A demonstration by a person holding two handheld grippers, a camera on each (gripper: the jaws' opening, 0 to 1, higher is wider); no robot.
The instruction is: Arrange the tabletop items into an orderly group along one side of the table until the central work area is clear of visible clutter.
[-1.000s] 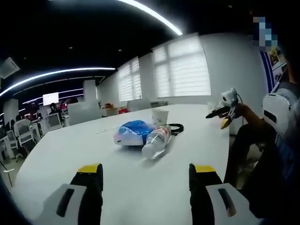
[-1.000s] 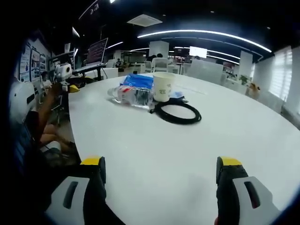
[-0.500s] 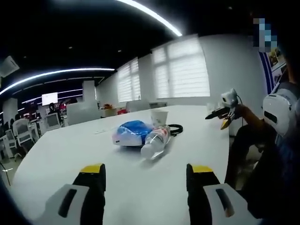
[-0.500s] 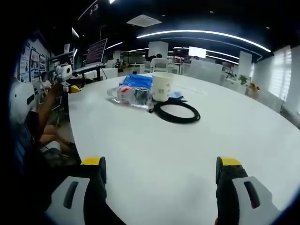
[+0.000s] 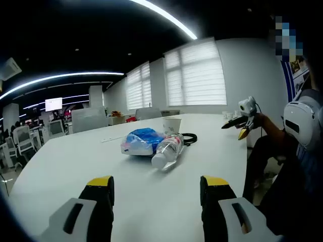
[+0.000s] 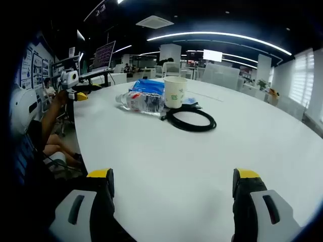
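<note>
Little has changed over the last second: both views drift slightly. The left hand-held gripper [image 5: 156,189] and right hand-held gripper [image 6: 171,184] hover empty over the white tabletop [image 6: 202,161], jaws apart. At 12 o'clock of the left one, bottle [image 5: 166,151], blue bag [image 5: 141,141], cup [image 6: 175,93] and black cable [image 6: 192,120] sit clustered mid-table, none yet grasped.

Both views low over the white table [image 5: 151,201], facing inward from opposite edges, sharing the distant clutter around the bottle [image 5: 167,150] [image 6: 139,102].
</note>
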